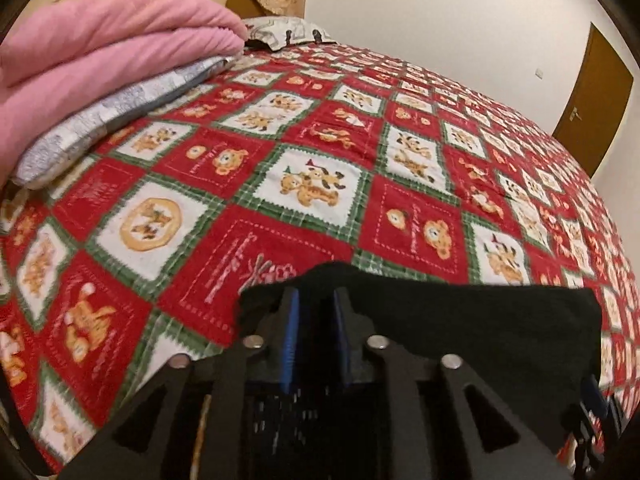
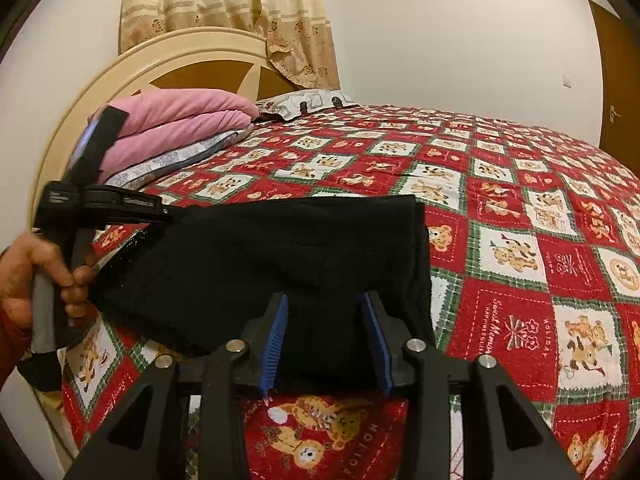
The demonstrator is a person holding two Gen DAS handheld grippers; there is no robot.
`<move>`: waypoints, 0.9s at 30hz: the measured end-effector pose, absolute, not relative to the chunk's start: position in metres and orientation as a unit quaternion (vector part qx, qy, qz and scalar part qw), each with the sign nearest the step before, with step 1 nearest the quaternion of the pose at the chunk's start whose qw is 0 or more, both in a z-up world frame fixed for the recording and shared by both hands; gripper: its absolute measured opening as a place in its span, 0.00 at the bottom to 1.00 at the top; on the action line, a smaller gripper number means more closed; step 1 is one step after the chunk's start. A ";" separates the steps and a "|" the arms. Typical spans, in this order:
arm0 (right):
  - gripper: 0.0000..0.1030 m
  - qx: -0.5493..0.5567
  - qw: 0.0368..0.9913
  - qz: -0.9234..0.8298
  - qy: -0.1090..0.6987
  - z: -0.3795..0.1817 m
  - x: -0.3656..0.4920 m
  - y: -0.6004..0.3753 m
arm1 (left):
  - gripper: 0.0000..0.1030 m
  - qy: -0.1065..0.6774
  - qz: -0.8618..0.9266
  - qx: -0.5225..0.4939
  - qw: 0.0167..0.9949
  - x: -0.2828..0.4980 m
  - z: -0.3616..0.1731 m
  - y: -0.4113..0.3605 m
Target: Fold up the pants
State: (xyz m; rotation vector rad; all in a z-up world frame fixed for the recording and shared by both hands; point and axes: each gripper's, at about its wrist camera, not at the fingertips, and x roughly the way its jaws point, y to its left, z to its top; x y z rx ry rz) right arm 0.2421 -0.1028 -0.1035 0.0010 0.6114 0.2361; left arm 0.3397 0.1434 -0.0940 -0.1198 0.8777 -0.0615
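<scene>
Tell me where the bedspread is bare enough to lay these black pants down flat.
Bare: the wide red-and-white teddy-bear patchwork bedspread, from the held black pants ahead to the white wall, and rightward toward the brown door. Crowded: the headboard corner at left, where folded pink blankets lie stacked on a grey-patterned pillow, with another printed pillow beside them.

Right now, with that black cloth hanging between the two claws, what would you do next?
Probably lower both together onto the bedspread: the left gripper and right gripper each pinch the pants, which hang above it.
</scene>
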 end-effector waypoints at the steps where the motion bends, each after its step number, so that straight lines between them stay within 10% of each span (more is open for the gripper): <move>1: 0.44 -0.006 0.947 0.115 0.300 -0.104 0.242 -0.100 | 0.38 0.422 -0.029 -0.049 0.905 0.333 -0.091 0.141; 4: 0.57 -0.034 0.947 0.118 0.297 -0.104 0.240 -0.090 | 0.83 0.409 0.005 -0.007 0.912 0.308 -0.087 0.133; 27: 0.79 -0.036 0.923 0.057 0.380 -0.123 0.206 -0.081 | 1.00 0.409 0.051 -0.058 0.909 0.233 -0.113 0.153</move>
